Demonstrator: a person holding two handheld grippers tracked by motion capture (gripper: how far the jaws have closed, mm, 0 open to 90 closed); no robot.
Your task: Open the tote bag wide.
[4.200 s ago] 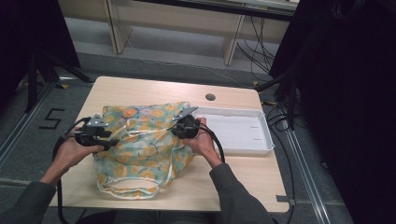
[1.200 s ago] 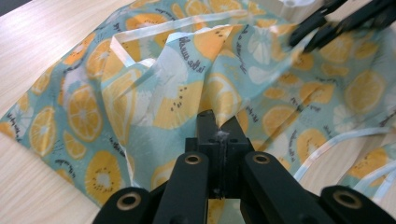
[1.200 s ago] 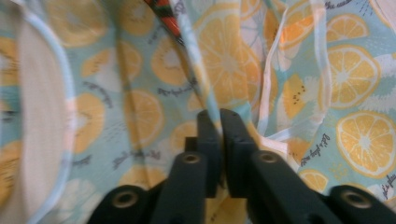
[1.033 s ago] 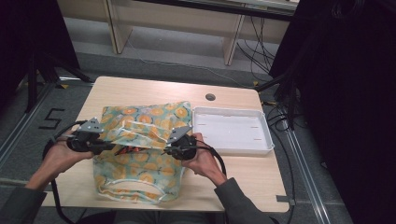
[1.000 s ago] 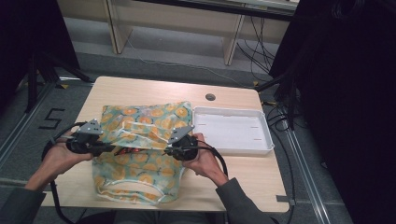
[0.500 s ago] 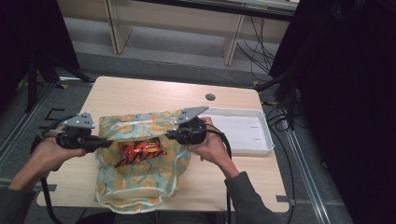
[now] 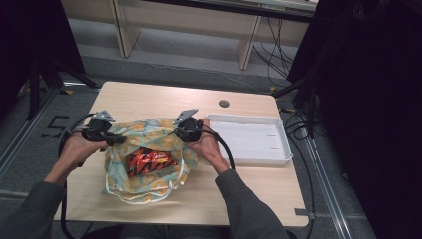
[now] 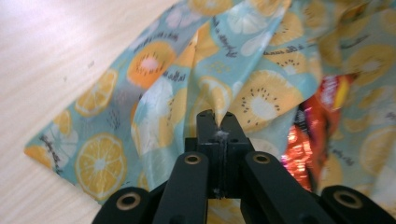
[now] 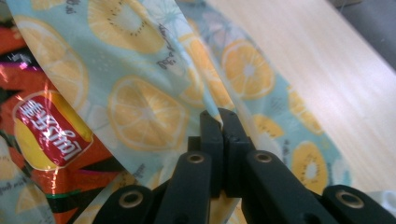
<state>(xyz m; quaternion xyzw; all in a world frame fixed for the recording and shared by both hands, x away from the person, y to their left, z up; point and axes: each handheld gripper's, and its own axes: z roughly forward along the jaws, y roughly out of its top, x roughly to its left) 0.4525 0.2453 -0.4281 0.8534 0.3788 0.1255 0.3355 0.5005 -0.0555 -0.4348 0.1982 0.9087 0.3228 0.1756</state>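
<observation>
Pulling the fruit-print bag (image 7: 149,159) open by its mouth, one edge per side. Best bet here, probably: keep both pinches firm and spread evenly outward, low over the counter (image 7: 149,99), so the thin fabric doesn't slip out or drag the whole bag sideways. Worth going gently too, since the red chip packet (image 7: 147,160) inside sits right at the opening and could slide out if the rim gets yanked.

Left hand-held gripper (image 8: 217,122): jaws clamped tight on a fold of the bag's edge, fabric bunched right at the tips, chip packet off to its right. Right hand-held gripper (image 9: 218,120): same deal, pinched hard on the opposite edge, packet off to its left and below the cloth. Bag between the two, mouth gaping, lying flat on the counter. White tray (image 7: 278,144) just beyond the right hand-held gripper, apart from the bag.
</observation>
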